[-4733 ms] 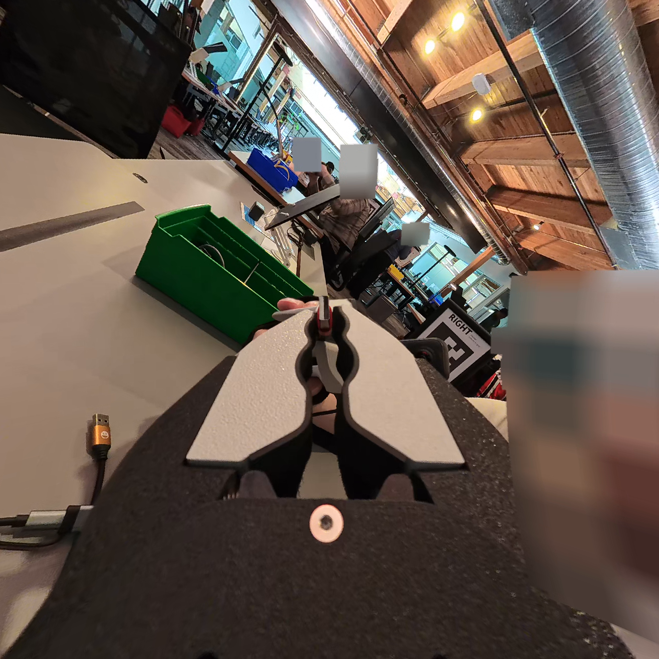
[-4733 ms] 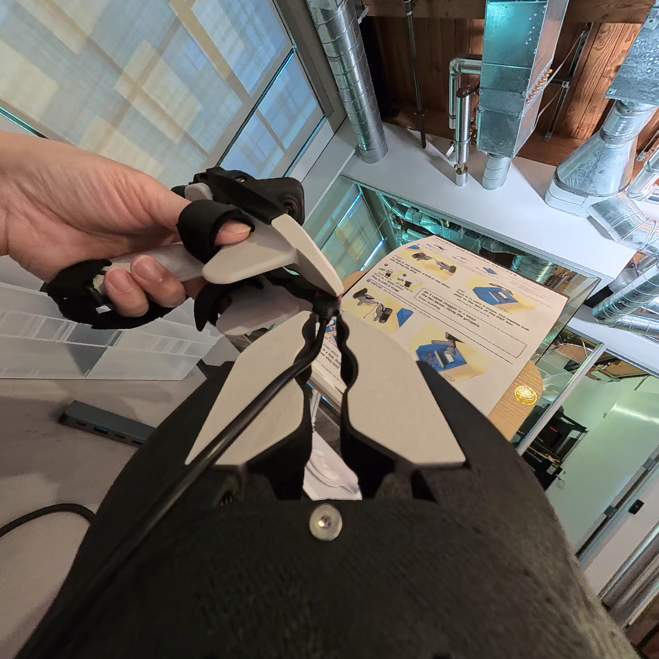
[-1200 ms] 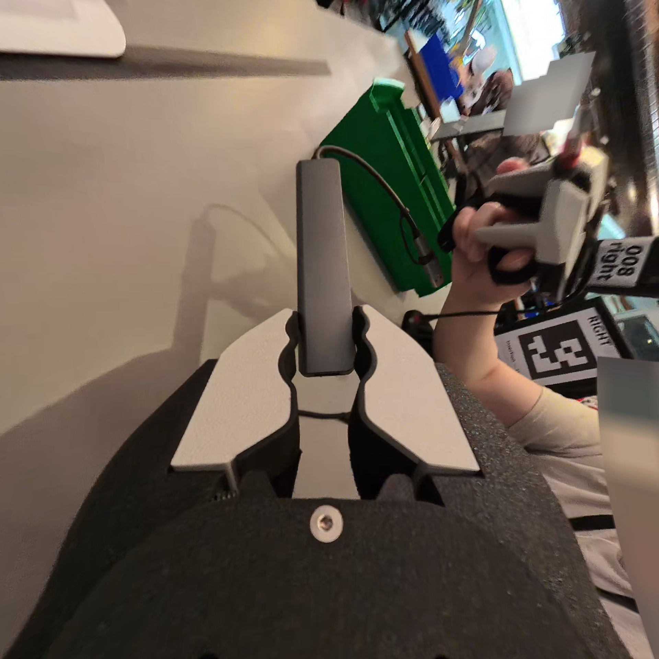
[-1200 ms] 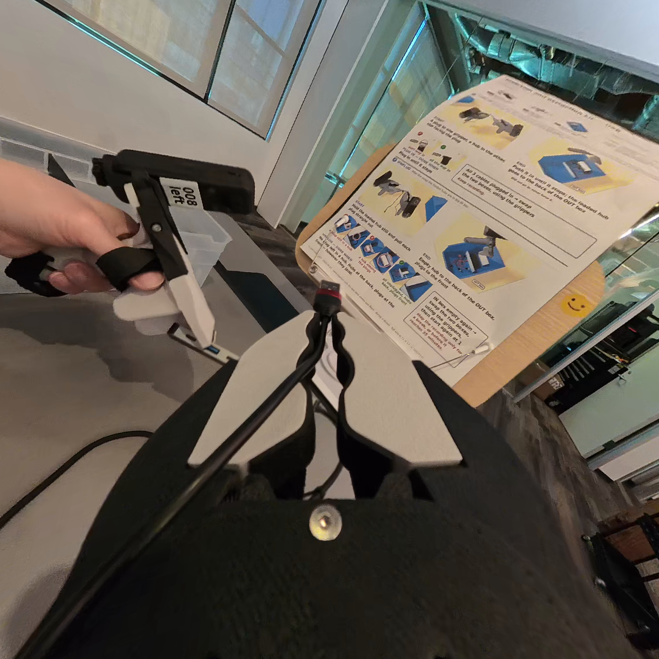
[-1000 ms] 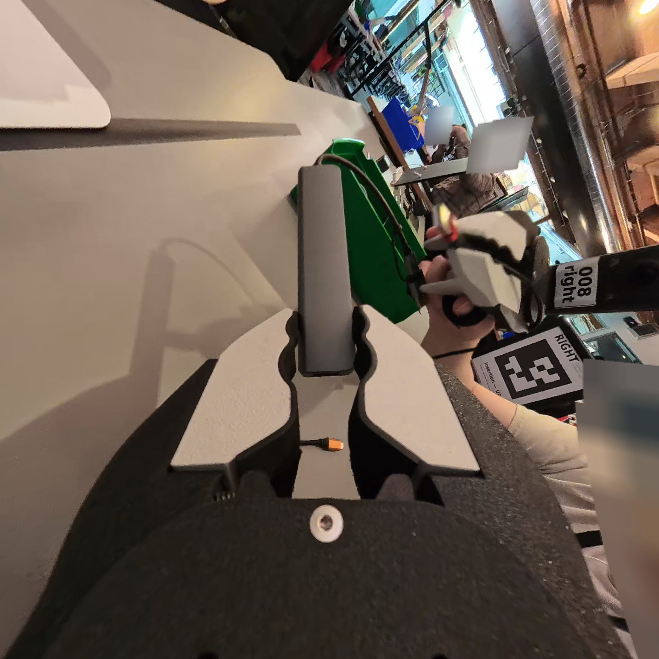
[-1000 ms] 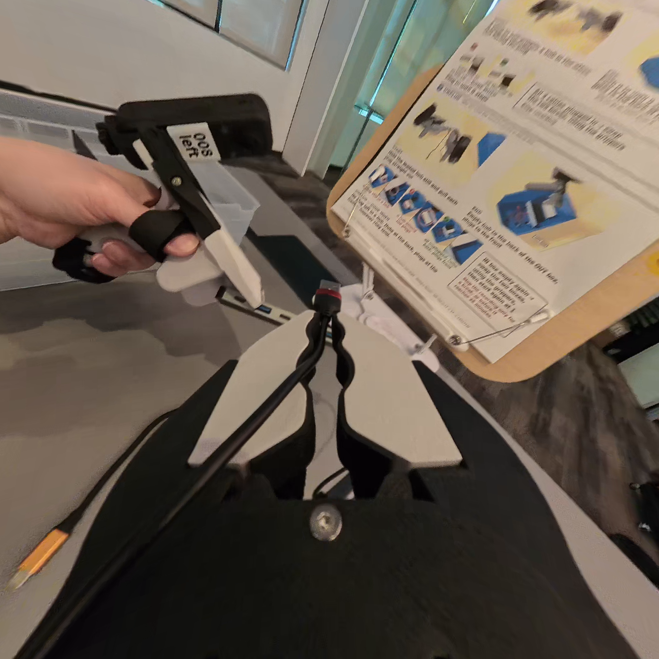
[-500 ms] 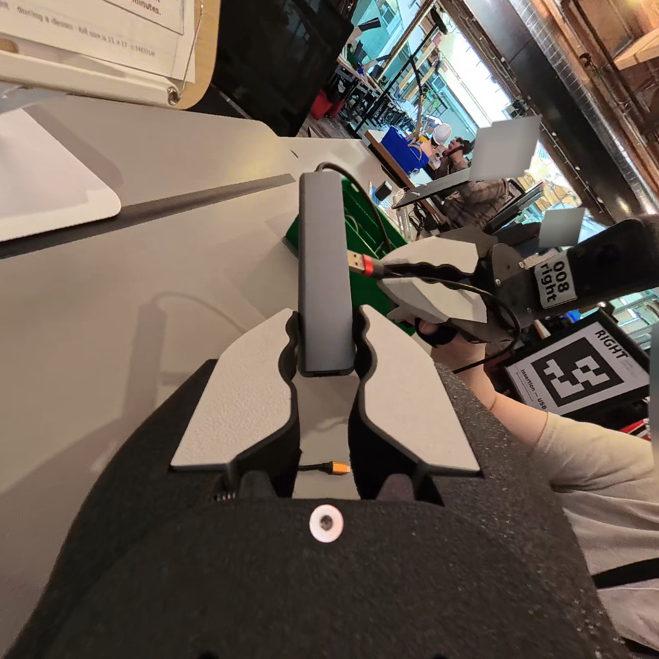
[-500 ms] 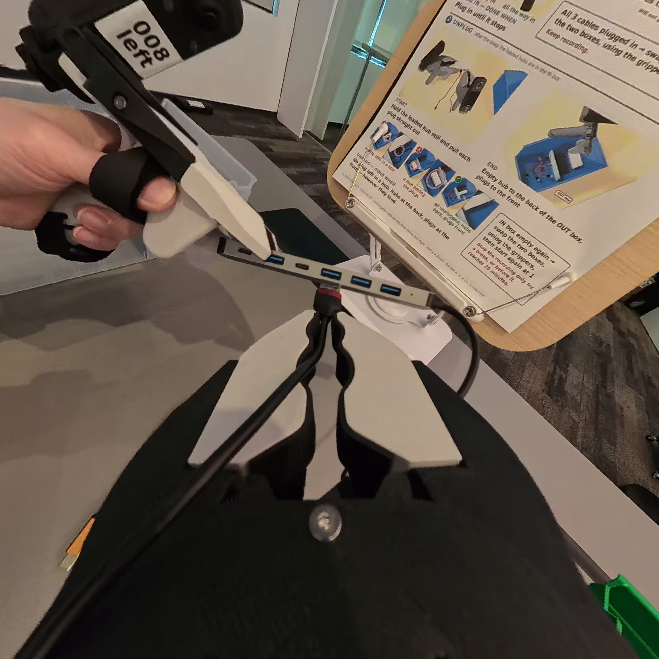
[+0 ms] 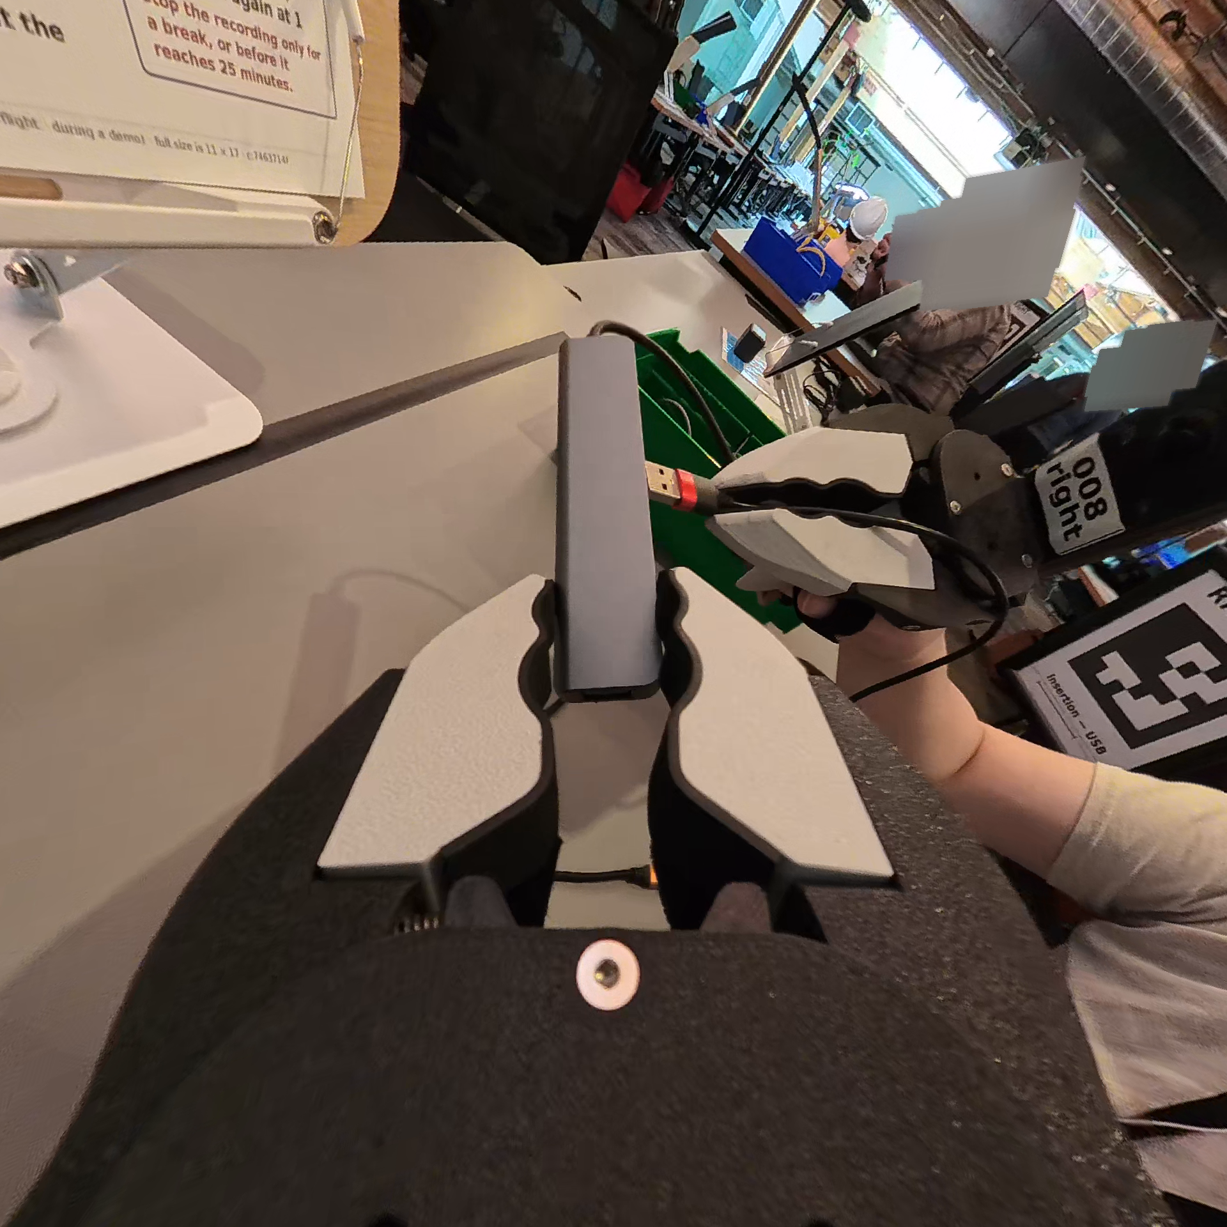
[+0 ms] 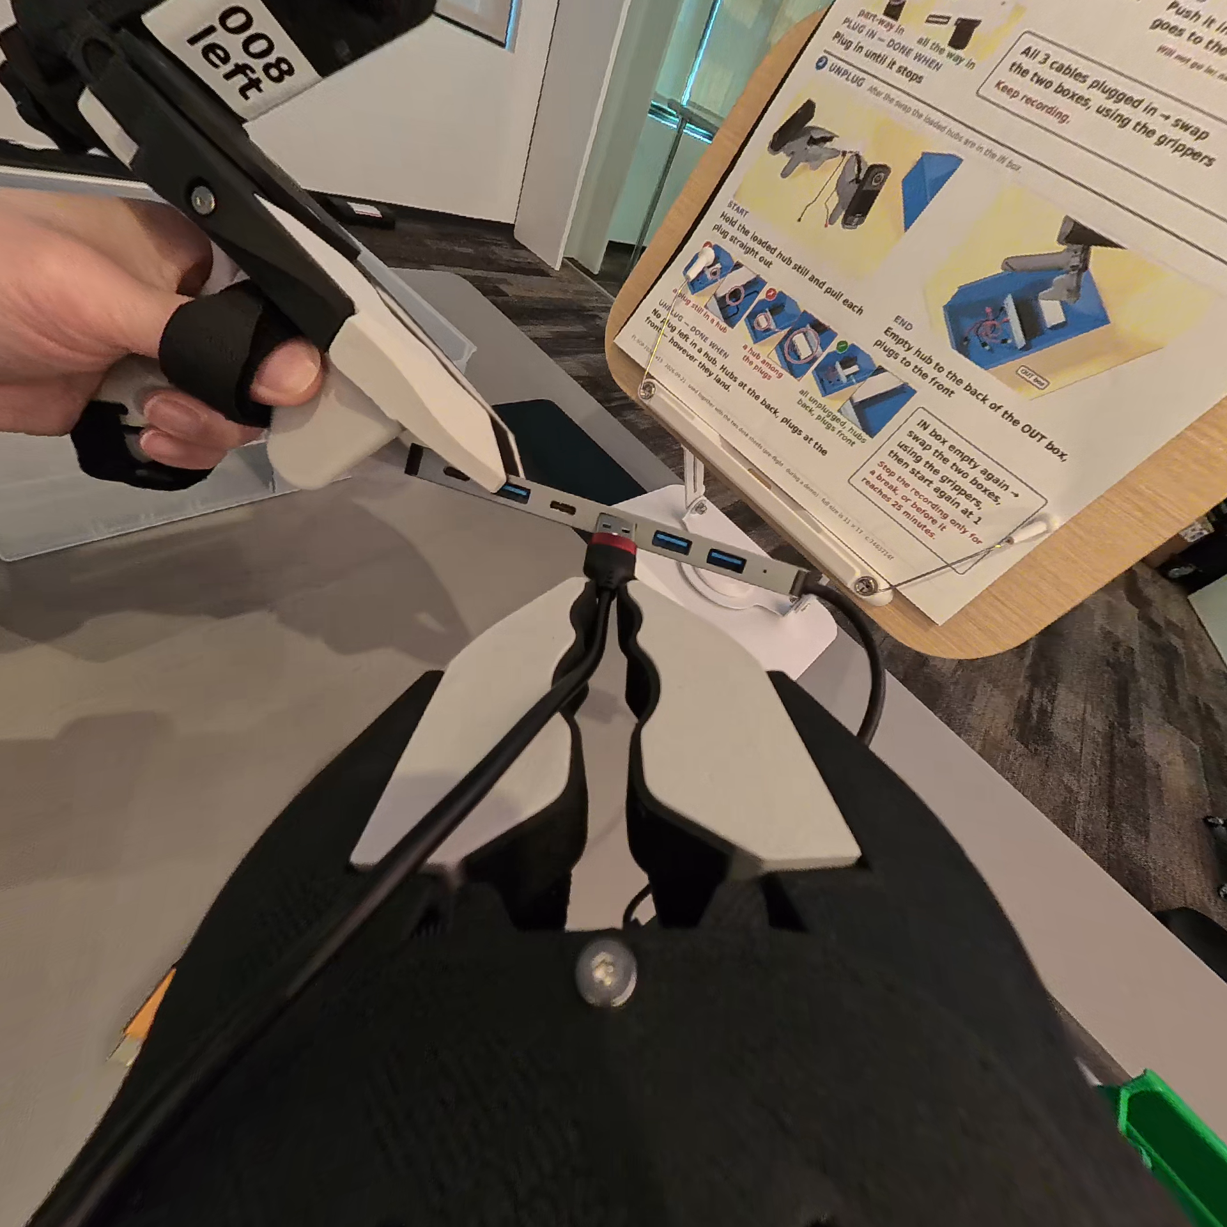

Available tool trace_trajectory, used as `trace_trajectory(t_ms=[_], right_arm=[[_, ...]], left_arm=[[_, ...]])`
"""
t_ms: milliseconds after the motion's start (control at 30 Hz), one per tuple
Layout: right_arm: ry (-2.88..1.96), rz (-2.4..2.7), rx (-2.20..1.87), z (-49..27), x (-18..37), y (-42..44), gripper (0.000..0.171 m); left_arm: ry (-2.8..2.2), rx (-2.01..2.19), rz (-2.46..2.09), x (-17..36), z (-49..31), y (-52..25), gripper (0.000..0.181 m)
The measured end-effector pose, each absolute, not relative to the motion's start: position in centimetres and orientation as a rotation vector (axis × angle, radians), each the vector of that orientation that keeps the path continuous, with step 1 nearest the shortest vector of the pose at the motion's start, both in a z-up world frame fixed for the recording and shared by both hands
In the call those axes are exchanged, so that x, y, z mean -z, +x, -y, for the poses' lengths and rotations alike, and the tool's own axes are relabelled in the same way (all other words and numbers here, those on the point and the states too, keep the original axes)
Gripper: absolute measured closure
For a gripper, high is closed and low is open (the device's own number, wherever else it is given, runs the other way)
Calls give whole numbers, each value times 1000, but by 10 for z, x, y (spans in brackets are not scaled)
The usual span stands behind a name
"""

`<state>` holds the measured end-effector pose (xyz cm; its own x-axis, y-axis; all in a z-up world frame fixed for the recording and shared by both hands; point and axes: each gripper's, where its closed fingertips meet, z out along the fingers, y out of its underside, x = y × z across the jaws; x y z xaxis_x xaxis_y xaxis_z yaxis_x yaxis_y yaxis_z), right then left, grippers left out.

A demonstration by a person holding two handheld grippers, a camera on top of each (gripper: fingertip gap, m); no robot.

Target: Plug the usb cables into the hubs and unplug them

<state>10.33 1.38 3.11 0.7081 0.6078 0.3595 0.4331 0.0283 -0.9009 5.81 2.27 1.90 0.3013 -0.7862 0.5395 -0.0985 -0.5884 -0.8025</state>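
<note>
The right gripper [image 10: 607,591], clenched on the red-collared USB plug [image 10: 612,539], has brought it from well apart to the port side of the grey hub [image 9: 601,518] (not yet seated), which the left gripper [image 9: 604,637] clamps above the table; insertion seems next.

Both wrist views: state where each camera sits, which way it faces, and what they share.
Left wrist view: on the left gripper, looking along its fingers, which clamp the grey hub; the right gripper and a forearm show beyond.
Right wrist view: on the right gripper, facing the hub's port side with the red-collared plug; the left gripper and a hand show.
Shared: hub, plug, both grippers.
</note>
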Motion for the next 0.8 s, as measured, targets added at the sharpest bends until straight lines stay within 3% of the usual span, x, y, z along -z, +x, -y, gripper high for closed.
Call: trace_trajectory(t_ms=[467,800], right_arm=[[-1549,815,-197,-10,-50,110,165],[-1224,838,-81,11,-88,105,165]], left_arm=[[-1687,678,-1042,-45,-15,66,152],[-1511,751,-995,-87,4,62,152]])
